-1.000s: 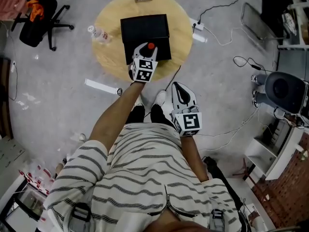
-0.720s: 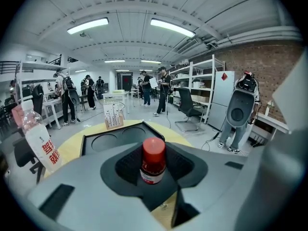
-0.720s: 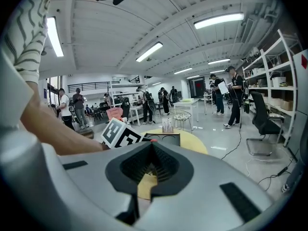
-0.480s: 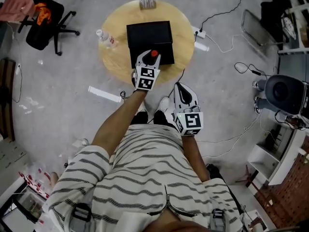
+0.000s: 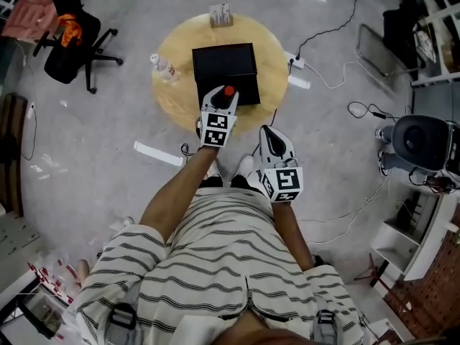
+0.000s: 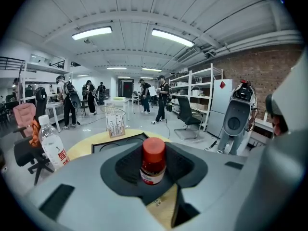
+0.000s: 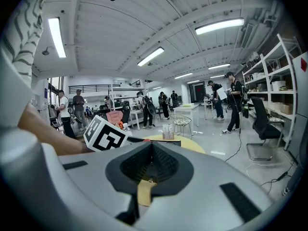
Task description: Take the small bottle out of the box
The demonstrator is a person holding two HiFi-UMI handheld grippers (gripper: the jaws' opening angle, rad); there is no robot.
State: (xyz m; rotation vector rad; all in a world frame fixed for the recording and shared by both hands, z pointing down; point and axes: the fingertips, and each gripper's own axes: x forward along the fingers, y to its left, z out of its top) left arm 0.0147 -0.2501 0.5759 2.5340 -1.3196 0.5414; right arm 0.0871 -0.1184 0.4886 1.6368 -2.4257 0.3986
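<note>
Clamping the small bottle (image 6: 153, 160) above the near edge of the box (image 5: 223, 60), apparently clear of it, the left gripper (image 5: 227, 96) had only a set-down left, while the right gripper (image 7: 150, 170), its jaws together and empty, hung well short of the box.

One box (image 5: 224, 63), one small bottle (image 5: 228, 90), one water bottle (image 5: 162, 66), two grippers (image 5: 221, 100) (image 5: 269, 134).

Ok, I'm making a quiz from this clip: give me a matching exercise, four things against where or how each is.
1 small bottle
2 black box
3 water bottle
4 right gripper

A shut and empty, short of the table
B middle of the table
C held by the left gripper
D upright at the table's left edge

Pairs: 1-C, 2-B, 3-D, 4-A
</note>
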